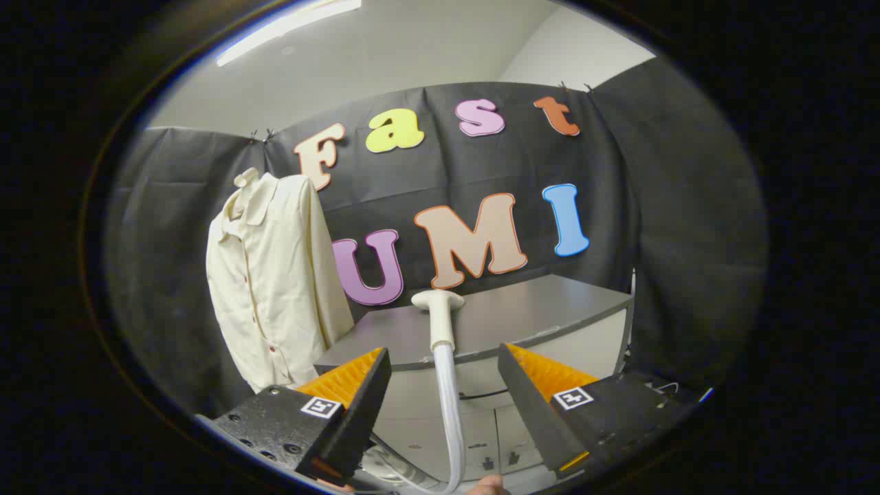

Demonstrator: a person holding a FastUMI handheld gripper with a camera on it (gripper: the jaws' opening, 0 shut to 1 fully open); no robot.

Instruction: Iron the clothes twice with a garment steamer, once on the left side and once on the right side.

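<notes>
While the gripper [443, 385] stands wide open and holds nothing, the steamer head [438, 316], probably light and rigid on its limp hose [450, 412], rises between the fingers, best gripped at its neck, with the soft shirt [275, 282] hanging beyond, left.

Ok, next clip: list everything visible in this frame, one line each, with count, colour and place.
shirt: one, cream, hanging against the booth wall, beyond the fingers.
steamer head: one, white, upright between the fingers, ahead of them, untouched.
hose: one, white, running down from the steamer head.
cabinet: one, grey top, pale front, behind the steamer.
ceiling light: one, white, overhead.
fingertip: one, a person's, by the hose's lower end.
gripper: one, fingers open, either side of the hose.
</notes>
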